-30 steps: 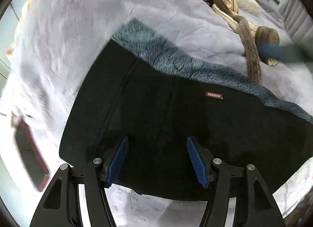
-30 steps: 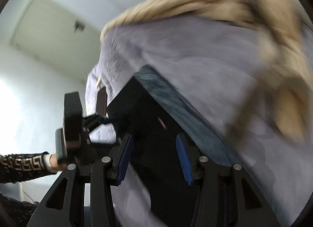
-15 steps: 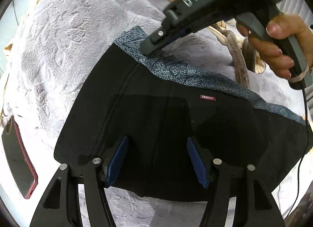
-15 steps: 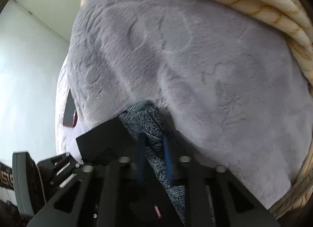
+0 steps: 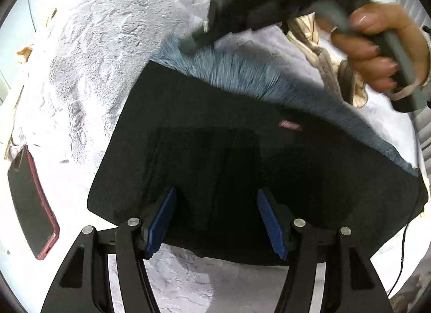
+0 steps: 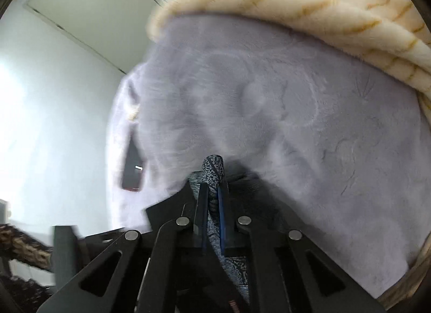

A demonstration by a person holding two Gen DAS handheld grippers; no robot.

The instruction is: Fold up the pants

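On the lilac blanket (image 5: 107, 51) the pants (image 5: 242, 173) lie flat, already folded into a black block. Right gripper (image 6: 212, 221), open and away a second ago, is now pinched on the patterned far edge (image 6: 214, 167) and lifting it. Left gripper (image 5: 215, 218) stays wide over the near edge, gripping nothing. Next fold looks started. Phone (image 5: 29, 200) lies beside.

No text could be read. The small red label (image 5: 290, 125) on the black pants (image 5: 242, 167) was smeared by motion blur (its lettering illegible), and the same tag in the right wrist view (image 6: 233, 305) was too small to make out.
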